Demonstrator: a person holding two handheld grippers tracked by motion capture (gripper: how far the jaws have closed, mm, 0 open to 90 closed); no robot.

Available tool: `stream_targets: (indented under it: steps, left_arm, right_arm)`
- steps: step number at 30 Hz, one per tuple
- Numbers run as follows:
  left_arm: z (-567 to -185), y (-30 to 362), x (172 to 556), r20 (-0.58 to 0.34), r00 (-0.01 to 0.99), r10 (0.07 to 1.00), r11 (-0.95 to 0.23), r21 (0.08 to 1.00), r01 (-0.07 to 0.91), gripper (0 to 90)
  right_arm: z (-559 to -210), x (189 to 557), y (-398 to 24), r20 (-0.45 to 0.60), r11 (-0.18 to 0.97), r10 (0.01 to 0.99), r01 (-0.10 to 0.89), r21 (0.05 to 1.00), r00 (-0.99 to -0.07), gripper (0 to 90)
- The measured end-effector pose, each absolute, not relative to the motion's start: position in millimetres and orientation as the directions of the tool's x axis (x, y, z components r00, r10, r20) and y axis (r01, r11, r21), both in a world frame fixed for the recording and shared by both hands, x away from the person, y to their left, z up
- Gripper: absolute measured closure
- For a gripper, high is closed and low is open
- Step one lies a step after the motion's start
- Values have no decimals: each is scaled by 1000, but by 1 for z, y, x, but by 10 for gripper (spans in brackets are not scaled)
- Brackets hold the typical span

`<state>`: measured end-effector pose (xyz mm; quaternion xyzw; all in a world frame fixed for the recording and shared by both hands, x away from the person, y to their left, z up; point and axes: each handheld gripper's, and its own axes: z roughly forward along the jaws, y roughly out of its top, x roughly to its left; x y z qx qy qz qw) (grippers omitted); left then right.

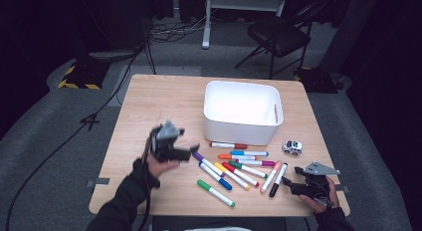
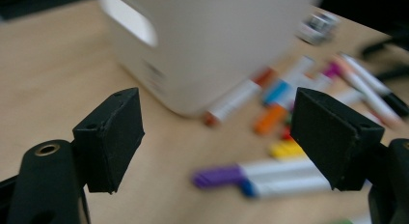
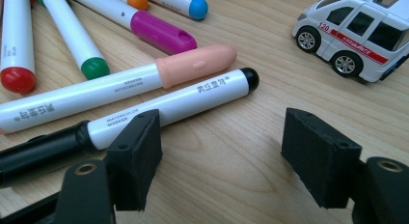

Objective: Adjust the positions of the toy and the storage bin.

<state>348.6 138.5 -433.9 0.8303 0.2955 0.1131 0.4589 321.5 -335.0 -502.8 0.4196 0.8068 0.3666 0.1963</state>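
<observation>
Left half of table: bare wood, open passage.
Centre-right: white bin blocks.
Front: scattered markers, toy ambulance crowd.

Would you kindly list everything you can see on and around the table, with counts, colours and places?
Bin: one, white, open-topped, on the far middle of the table.
Markers: about eleven, white barrels with caps in purple, blue, yellow, red, green, orange, magenta, peach and black, lying loose in front of the bin.
Toy ambulance: one, white with red stripe, right of the bin near the markers.
Table: one, light wood.
Folding chair: one, black, on the floor beyond the table.
Cables: several, black, on the grey floor at left.
Left gripper: one, black, jaws open with nothing between them, beside the purple marker.
Right gripper: one, black, jaws open, at the black marker.
</observation>
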Motion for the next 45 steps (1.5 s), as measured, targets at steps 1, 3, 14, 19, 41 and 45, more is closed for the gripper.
stream_targets:
  steps: [1,3,14,19,41,45]
  left_arm:
    - [-434,138,349,-83,800,594,-404,829,387,158]
    - [-455,127,315,-13,840,543,-514,786,344,168]
    - [-498,99,296,-16,854,520,-625,674,393,179]
    - [-500,94,310,-8,830,557,-611,673,417,160]
    - [-501,106,348,-14,787,617,-575,675,463,147]
    - [-501,110,348,-18,782,623,-567,678,468,146]
  right_arm:
    - [-503,322,-335,-9,379,821,533,756,-571,308]
    - [-503,322,-335,-5,374,824,536,757,-567,308]
    - [-503,323,-334,-7,376,824,538,755,-566,309]
    - [-502,322,-334,-6,374,825,538,756,-565,313]
    - [-495,311,-301,46,373,798,553,745,-600,305]
    - [-493,308,-292,47,378,788,542,750,-614,291]
